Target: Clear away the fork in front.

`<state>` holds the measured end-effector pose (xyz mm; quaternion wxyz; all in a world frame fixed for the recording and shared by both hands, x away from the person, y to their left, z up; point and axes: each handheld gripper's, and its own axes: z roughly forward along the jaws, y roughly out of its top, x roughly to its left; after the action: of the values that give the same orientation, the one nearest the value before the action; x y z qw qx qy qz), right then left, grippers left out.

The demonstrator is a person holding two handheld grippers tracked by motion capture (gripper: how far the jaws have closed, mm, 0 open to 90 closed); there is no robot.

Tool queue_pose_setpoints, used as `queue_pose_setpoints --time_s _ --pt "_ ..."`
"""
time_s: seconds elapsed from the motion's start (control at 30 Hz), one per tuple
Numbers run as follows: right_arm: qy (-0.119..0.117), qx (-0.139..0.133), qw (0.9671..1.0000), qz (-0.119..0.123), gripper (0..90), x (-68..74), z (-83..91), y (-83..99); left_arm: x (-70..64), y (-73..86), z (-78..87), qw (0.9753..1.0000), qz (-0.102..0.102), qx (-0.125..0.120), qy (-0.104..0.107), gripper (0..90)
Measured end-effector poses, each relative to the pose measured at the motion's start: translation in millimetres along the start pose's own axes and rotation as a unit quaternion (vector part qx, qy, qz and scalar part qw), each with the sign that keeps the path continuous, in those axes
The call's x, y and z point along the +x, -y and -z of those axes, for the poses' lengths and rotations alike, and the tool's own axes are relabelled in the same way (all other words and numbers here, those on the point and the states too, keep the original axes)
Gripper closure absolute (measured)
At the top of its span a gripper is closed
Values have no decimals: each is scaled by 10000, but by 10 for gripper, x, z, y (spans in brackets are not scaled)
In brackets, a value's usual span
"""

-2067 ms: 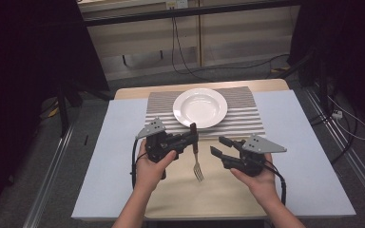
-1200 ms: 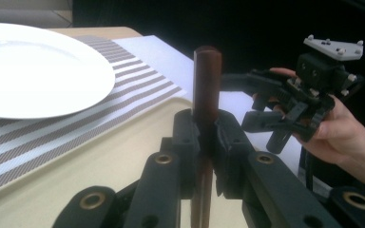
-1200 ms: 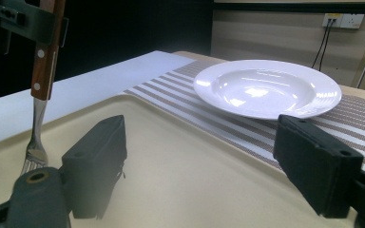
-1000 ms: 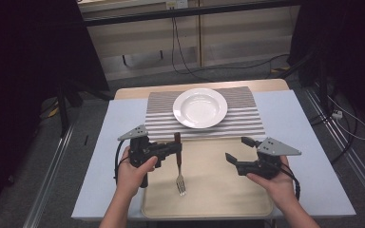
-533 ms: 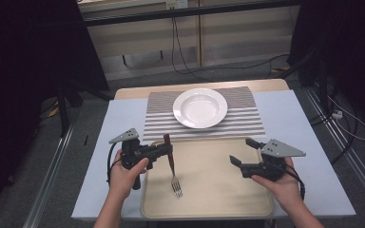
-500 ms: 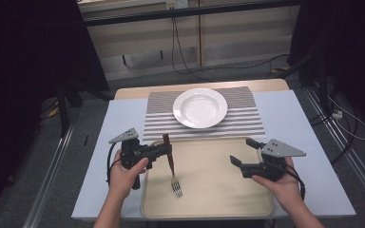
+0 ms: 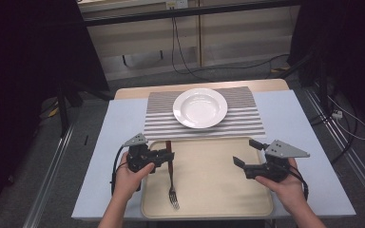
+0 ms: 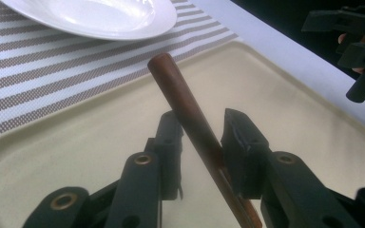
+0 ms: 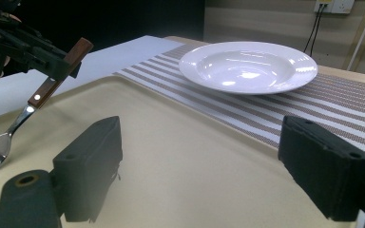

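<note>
While our left tongs clamp the fork over the tray, our right tongs gape apart

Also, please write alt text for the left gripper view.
Two black jaws of the left gripper hold the brown wooden handle of a fork over a beige tray. Behind lie a striped mat and a white plate.

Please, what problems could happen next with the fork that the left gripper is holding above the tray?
1. The left gripper holds the fork by its smooth wooden handle, far from the tines, so it may swing or slip out.
2. The handle end points toward the striped mat and the white plate; moving forward, it might knock them.
3. The tines hang low over the tray and may scrape it.
</note>
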<state>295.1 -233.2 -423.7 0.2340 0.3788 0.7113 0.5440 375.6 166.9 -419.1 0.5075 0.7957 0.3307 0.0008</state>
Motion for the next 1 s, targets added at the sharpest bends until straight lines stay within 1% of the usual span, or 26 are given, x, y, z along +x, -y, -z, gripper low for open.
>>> queue_pose_setpoints --time_s 0.13,0.27,0.33,0.4,0.57,0.77,0.93,1.0 --pt "-21 42 10000 -5 145 9 0 35 19 43 9 9999 -43 77 -87 659" --pt "-21 45 10000 -25 144 11 6 50 33 68 -2 9998 -99 95 -161 645" --pt "-24 27 10000 -49 146 2 17 41 45 71 -14 9997 -123 123 -154 640" --pt "-1 4 10000 -58 145 -7 27 31 70 83 -24 9997 -91 161 -187 634" --pt "30 -22 10000 -52 145 -17 51 31 107 125 -19 9992 -141 249 -295 608" --pt "49 -28 10000 -61 137 -35 69 35 165 156 -10 9988 -168 316 -340 597" --pt "65 -20 10000 -55 135 -44 75 41 151 162 -38 9985 -228 344 -366 592" --pt "61 -14 10000 -72 134 -49 74 48 147 171 -49 9980 -264 413 -397 582"
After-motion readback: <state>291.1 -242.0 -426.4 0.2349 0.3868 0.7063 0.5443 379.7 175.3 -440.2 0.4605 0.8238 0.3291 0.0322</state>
